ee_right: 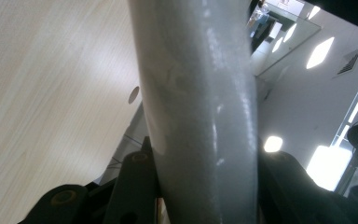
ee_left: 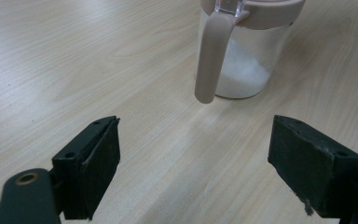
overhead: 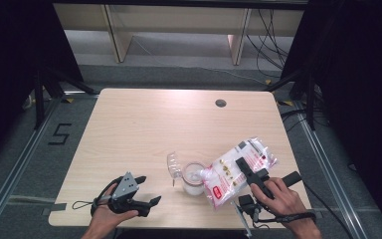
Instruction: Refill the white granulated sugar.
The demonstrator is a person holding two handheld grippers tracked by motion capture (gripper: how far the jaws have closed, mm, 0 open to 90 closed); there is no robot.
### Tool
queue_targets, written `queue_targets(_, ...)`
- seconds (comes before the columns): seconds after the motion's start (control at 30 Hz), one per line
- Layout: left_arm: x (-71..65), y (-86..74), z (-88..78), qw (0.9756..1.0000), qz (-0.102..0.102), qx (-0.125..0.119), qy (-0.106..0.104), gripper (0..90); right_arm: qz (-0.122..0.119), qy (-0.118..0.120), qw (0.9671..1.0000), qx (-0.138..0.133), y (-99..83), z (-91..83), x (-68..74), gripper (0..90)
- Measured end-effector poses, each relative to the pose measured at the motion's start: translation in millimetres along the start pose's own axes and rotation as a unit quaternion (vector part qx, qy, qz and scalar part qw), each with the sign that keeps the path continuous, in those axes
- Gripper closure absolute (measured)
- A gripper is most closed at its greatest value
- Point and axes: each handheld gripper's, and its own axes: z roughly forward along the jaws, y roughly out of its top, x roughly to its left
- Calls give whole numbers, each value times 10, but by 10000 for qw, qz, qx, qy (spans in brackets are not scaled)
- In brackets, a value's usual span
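My right claw [overhead: 243, 172] clenches the tilted bag [overhead: 236, 169] over the jar [overhead: 194, 179] for pouring; my left claw [overhead: 146, 191] waits released nearby.

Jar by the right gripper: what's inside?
The jar holds a white granular heap, sloped against one side and filling the lower part. The bag, held by the right gripper, covers part of the jar's mouth, so any pouring is hidden.

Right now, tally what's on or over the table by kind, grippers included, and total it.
Grippers: 2, left gripper and right gripper
Plastic bag of white powder: 1
Clear jar with pinkish lid: 1
Total: 4
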Motion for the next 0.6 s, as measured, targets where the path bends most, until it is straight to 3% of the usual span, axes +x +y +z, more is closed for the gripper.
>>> queue_targets(0.07, 0, 0, 0, 10000, 5, 8, -2, 163, -197, -40, 9998, -41, -16, 6, -25, 688)
queue_targets(0.1, 0, 0, -1, 10000, 8, 9, -2, 163, -44, -5, 10000, -6, -8, -1, -12, 688)
queue_targets(0.27, 1, 0, -1, 10000, 12, 10, -2, 163, -3, -6, 10000, 18, -7, -4, -3, 688)
queue_targets(0.3, 1, 0, -1, 10000, 9, 7, -1, 163, -195, -41, 9998, -42, -16, 6, -23, 688)
queue_targets(0.4, 1, 0, 0, 10000, 0, -1, 1, 163, -45, 2, 10000, -25, 0, 3, -7, 689)
queue_targets(0.6, 3, 1, -4, 10000, 53, 42, 7, 163, -49, 6, 10000, -20, 1, 3, -7, 689)
